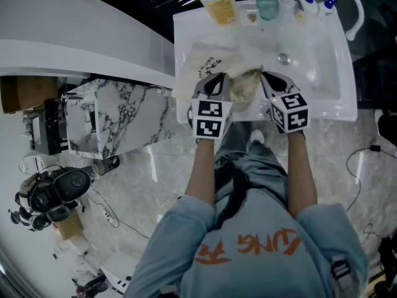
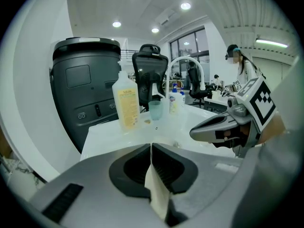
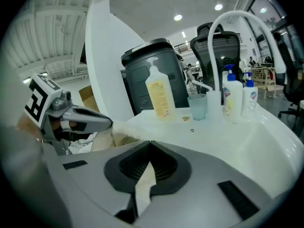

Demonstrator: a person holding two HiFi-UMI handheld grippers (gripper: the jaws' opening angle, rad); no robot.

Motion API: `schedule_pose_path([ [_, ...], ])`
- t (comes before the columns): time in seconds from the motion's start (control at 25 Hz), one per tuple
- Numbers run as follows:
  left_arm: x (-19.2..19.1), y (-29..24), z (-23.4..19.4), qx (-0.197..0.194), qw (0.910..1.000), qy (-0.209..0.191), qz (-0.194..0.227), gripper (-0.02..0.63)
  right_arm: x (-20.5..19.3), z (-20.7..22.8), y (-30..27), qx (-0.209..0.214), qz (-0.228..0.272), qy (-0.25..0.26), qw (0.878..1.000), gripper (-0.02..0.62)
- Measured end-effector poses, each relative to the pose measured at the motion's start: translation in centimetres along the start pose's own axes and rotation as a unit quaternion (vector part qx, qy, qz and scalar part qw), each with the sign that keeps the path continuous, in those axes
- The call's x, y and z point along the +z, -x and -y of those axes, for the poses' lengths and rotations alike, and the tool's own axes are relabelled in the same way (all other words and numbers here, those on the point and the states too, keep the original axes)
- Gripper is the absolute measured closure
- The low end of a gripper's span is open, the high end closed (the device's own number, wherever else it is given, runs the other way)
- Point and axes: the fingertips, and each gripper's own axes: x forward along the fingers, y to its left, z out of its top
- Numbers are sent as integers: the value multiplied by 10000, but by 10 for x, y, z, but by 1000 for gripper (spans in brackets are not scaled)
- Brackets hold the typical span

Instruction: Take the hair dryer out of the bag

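At the near rim of the white sink (image 1: 325, 112), both tongs are closed on cloth. The left gripper (image 1: 217, 79) and the right gripper (image 1: 273, 78) each pinch an edge of the cream fabric bag (image 1: 245, 87), which lies crumpled in the basin between them. The hair dryer is covered by the cloth, so its direction cannot be told. Farther are the drain (image 1: 284, 58), then a yellow soap bottle (image 1: 220, 4), a teal cup (image 1: 268, 6), two blue-capped bottles (image 1: 308, 0) and the white faucet (image 1: 355, 14).
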Motion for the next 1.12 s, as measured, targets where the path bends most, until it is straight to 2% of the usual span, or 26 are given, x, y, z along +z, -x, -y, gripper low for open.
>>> schedule_pose_path([
  [0.24, -4, -4, -10, -40, 9999, 154, -5, 595, -10, -31, -26, 429, -236, 410, 9980, 591],
  [0.44, -11, -9, -19, -82, 9996, 282, -35, 595, -17, -48, -50, 692, -437, 828, 9932, 524],
  [0.64, -12, -13, -25, -129, 9993, 360, -4, 595, -24, -63, -69, 852, -876, 1366, 9831, 458],
  [0.88, -4, -14, -29, -354, 9983, 405, 240, 595, -38, -67, -97, 970, -1315, 2288, 9597, 432],
  [1.0, 1, -16, -29, -443, 9975, 401, 373, 595, -44, -63, -111, 901, -1483, 2818, 9436, 375],
  [1.12, 5, -17, -28, -510, 9966, 418, 489, 595, -52, -63, -122, 1010, -1675, 3149, 9287, 346],
])
